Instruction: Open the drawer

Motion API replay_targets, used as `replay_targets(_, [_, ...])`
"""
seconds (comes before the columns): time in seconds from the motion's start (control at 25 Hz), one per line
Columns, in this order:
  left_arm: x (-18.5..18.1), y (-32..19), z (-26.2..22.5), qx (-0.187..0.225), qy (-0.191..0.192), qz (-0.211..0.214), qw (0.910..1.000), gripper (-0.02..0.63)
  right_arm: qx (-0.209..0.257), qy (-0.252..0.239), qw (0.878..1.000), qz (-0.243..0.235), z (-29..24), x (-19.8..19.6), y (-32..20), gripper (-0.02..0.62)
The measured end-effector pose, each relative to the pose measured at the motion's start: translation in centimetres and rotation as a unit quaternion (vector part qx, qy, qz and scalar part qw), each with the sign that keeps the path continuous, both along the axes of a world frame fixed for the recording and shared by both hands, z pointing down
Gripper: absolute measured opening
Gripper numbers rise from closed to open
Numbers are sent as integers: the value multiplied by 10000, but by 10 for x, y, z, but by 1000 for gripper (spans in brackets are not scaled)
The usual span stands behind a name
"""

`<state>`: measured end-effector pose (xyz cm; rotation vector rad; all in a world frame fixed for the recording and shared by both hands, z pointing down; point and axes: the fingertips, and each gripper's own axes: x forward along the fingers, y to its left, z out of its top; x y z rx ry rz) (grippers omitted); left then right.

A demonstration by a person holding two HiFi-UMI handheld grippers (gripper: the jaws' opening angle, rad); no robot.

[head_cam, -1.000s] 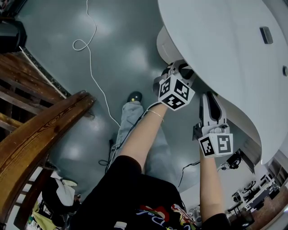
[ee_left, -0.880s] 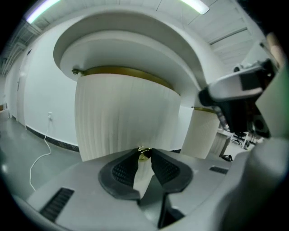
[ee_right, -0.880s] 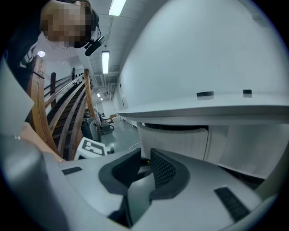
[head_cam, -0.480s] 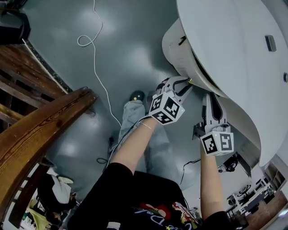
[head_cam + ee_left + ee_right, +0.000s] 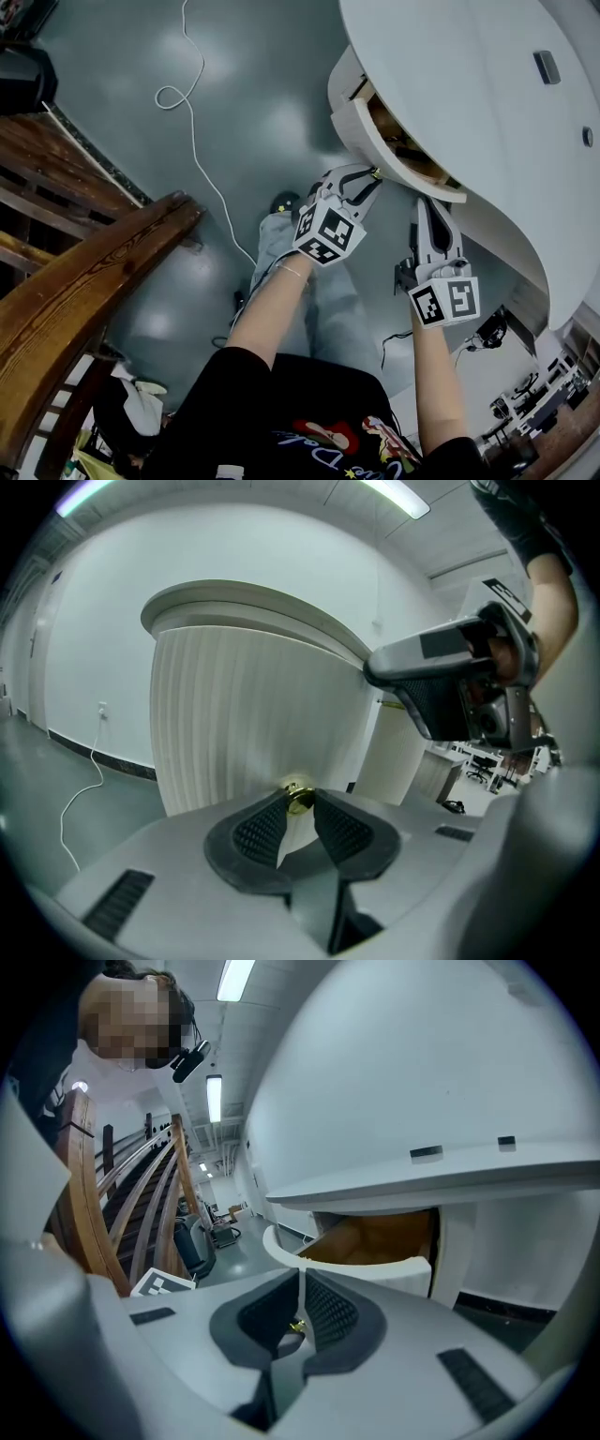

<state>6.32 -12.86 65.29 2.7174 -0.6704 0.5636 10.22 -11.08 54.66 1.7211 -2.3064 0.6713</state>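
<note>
A white curved drawer (image 5: 375, 141) stands partly out of the white rounded desk (image 5: 469, 84), and its brown wooden inside (image 5: 403, 145) shows. My left gripper (image 5: 367, 178) is shut on the drawer's small gold knob (image 5: 375, 173). In the left gripper view the knob (image 5: 298, 797) sits pinched between the pads, in front of the ribbed drawer front (image 5: 244, 724). My right gripper (image 5: 429, 204) points at the drawer from below and to the right, jaws together and empty. The right gripper view shows the open drawer (image 5: 375, 1241) beyond its closed tips (image 5: 301, 1279).
A wooden stair railing (image 5: 84, 281) runs along the left. A white cable (image 5: 187, 103) loops over the grey floor (image 5: 253, 84). The person's leg and shoe (image 5: 281, 202) are below the drawer. The desk's overhanging top (image 5: 422, 1101) sits right above the drawer.
The drawer has slid out of the desk, so its wooden inside now shows. My left gripper came back toward the person with the knob. The right gripper hardly moved.
</note>
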Motion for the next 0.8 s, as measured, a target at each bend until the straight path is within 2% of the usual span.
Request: replay_targets(0.8, [-27, 40, 1, -319, -214, -51, 9992, 91, 284, -121, 9994, 146, -33, 12, 24, 6])
